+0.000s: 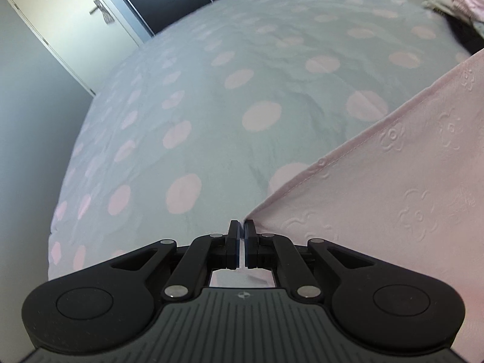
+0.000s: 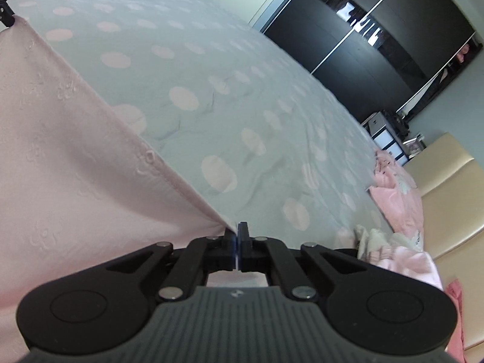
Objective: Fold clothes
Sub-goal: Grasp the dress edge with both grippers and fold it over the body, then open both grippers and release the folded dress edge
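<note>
We hold a pale pink cloth point(image 1: 408, 181) stretched above a grey bedspread with pink dots point(image 1: 211, 90). Our left gripper point(image 1: 241, 227) is clamped tight on one corner, our right gripper point(image 2: 237, 230) clamped tight on the other corner.

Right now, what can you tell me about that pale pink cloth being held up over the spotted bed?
The pale pink cloth is a thin, soft-looking fabric embossed with small flower outlines, with a stitched hem along its visible edge. It hangs stretched between two corners: the left hand-held gripper pinches one, the right hand-held gripper pinches the other, both shut on it. The hemmed edge runs taut and straight above the grey bedspread with pink dots. Whether its lower part rests on the bed is out of view.
</note>
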Tool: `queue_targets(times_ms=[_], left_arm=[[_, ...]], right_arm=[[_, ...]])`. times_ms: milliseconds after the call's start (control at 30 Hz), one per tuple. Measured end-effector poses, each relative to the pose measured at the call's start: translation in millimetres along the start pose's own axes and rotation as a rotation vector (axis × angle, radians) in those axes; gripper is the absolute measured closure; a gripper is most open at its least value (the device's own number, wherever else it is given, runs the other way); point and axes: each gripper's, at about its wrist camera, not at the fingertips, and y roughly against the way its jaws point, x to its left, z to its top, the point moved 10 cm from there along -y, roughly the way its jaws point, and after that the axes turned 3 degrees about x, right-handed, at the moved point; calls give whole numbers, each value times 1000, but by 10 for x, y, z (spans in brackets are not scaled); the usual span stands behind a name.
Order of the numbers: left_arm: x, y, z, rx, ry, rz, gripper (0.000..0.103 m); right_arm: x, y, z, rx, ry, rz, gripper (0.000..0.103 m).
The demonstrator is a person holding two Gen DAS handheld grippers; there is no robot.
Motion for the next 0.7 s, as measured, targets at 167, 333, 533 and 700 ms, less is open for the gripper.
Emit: queue_targets(times_ms=[167, 333, 533, 700], left_arm=[[-90, -430, -19, 102, -6, -12, 102], [-188, -677, -24, 148, -40, -12, 102], [-212, -809, -10, 163, -54, -3, 102], [-77, -775, -62, 172, -55, 64, 99]], right_arm=[[112, -454, -64, 90, 7, 36, 102], [214, -767, -110, 148, 0, 79, 102], [318, -998, -200, 208, -12, 112, 101], [108, -983, -220, 206, -80, 52, 80]])
